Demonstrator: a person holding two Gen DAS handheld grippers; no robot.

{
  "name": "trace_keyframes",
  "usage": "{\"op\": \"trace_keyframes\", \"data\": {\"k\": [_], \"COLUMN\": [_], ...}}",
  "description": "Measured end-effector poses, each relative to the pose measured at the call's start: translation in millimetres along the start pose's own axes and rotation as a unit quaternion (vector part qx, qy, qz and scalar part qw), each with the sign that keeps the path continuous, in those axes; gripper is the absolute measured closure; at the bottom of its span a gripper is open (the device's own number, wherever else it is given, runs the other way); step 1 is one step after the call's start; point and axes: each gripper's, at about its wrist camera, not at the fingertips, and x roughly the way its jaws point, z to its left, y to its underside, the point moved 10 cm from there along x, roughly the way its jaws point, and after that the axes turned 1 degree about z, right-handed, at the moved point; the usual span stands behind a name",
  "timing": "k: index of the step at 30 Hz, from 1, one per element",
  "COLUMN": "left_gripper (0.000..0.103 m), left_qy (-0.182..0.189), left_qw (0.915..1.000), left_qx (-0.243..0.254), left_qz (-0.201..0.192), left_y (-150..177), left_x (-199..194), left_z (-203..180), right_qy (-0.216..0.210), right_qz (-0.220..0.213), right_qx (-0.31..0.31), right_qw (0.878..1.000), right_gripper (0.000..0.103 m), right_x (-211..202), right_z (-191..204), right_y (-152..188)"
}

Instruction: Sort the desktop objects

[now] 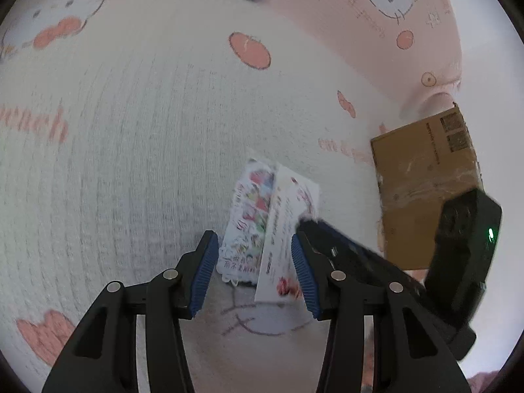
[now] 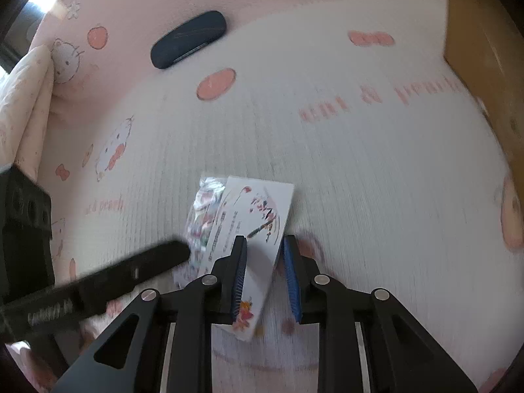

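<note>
This is a home, and a bedroom by the look of it. Everything lies on a soft knitted blanket (image 2: 360, 163), white and pink, printed with cartoon cats, bows and peaches. At the left edge of the right wrist view sits a pale quilted pillow or folded quilt (image 2: 26, 98), with a bright window behind it. A dark glasses case (image 2: 188, 40) lies on the pink border. A taped cardboard box (image 1: 425, 190) rests on the bedding, and small printed cards (image 2: 255, 216) lie with a colourful packet (image 1: 249, 216), household odds and ends.
</note>
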Motion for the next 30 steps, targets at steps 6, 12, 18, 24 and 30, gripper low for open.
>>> {"op": "trace_keyframes", "data": {"k": [6, 12, 18, 24, 30], "left_gripper": [0.053, 0.053, 0.053, 0.054, 0.068], "left_qy": [0.009, 0.006, 0.02, 0.007, -0.026], "left_qw": [0.9991, 0.998, 0.9956, 0.9932, 0.9913], "left_qx": [-0.04, -0.059, -0.089, -0.113, -0.126], "left_qz": [-0.012, -0.02, -0.022, -0.026, -0.029], "left_y": [5, 9, 8, 13, 21], "left_x": [2, 3, 2, 4, 2], "left_z": [0, 0, 5, 3, 5], "right_qy": [-0.028, -0.097, -0.113, -0.088, -0.047], "right_qz": [0.016, 0.035, 0.045, 0.052, 0.053], "right_qx": [-0.008, 0.051, 0.09, 0.058, 0.007], "right_qw": [0.999, 0.993, 0.988, 0.993, 0.997], "right_gripper": [0.083, 0.083, 0.083, 0.083, 0.083], "right_x": [4, -4, -2, 2, 4], "right_z": [2, -9, -9, -1, 6], "right_y": [-9, 18, 22, 22, 23]}}
